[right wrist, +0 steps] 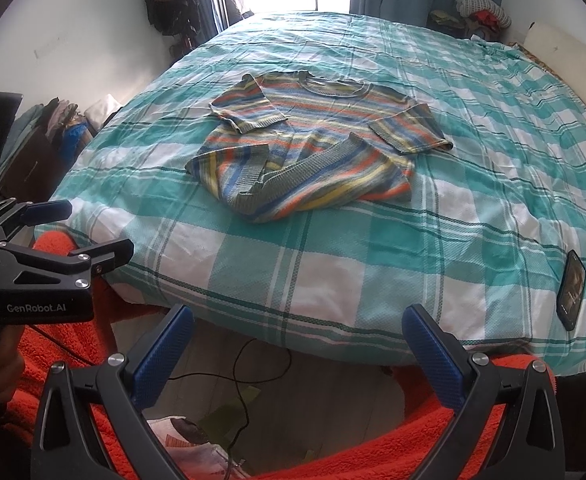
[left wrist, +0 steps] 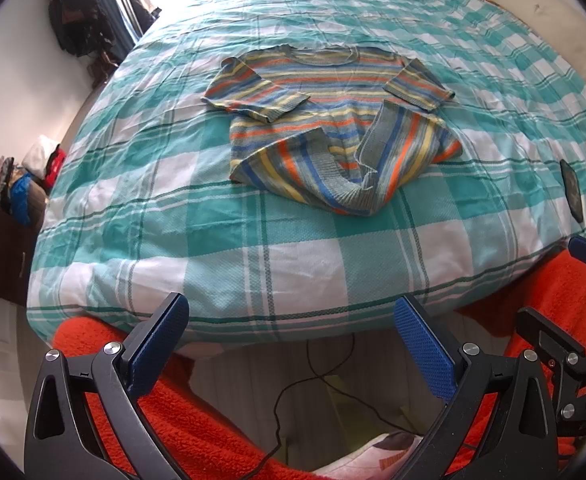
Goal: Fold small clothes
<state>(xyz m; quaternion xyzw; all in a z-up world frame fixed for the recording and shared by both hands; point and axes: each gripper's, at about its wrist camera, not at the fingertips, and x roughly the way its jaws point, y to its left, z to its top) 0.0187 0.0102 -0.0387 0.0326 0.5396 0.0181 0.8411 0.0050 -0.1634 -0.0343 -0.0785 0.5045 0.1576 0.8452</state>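
Observation:
A small striped knit sweater (left wrist: 329,120) in orange, blue, yellow and grey lies on the teal-and-white checked bedspread (left wrist: 253,256). Its neck points away, both short sleeves lie spread, and its hem is crumpled and turned up toward me. It also shows in the right wrist view (right wrist: 313,144). My left gripper (left wrist: 291,320) is open and empty, held off the bed's near edge, well short of the sweater. My right gripper (right wrist: 299,330) is open and empty, also off the near edge. The left gripper shows in the right wrist view (right wrist: 73,228), to the left.
A dark phone (right wrist: 572,288) lies on the bedspread (right wrist: 333,280) near the right front corner; it also shows in the left wrist view (left wrist: 572,190). An orange blanket (left wrist: 213,420) hangs below the bed edge. Cables (right wrist: 241,384) lie on the floor. Piled clothes (left wrist: 9,188) stand left.

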